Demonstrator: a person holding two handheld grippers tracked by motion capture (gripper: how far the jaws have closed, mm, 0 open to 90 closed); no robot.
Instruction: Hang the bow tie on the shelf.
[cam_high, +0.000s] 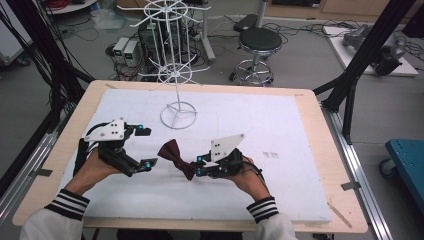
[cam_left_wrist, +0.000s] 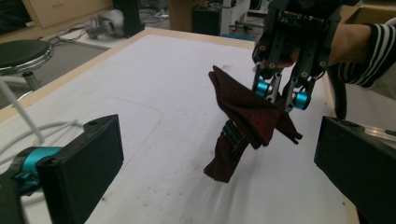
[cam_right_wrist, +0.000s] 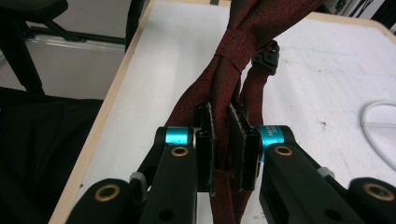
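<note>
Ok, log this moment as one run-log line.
right gripper: shut on dark red fabric bow tie, lifted off white foam board | left gripper: open, beside it | white wire rack: upright, behind

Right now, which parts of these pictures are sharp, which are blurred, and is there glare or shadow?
High view: even light, soft shadows, no glare on the white mat; the bow tie looks small and slightly soft. Left gripper view: the bow tie and right gripper are fairly sharp, its own near jaws dark and blurred. Right gripper view: pads and fabric sharp, background soft.

Dark red bow tie (cam_high: 176, 158), white wire rack (cam_high: 172, 55), white mat (cam_high: 280, 130), black-and-white striped cuffs (cam_high: 69, 203)
</note>
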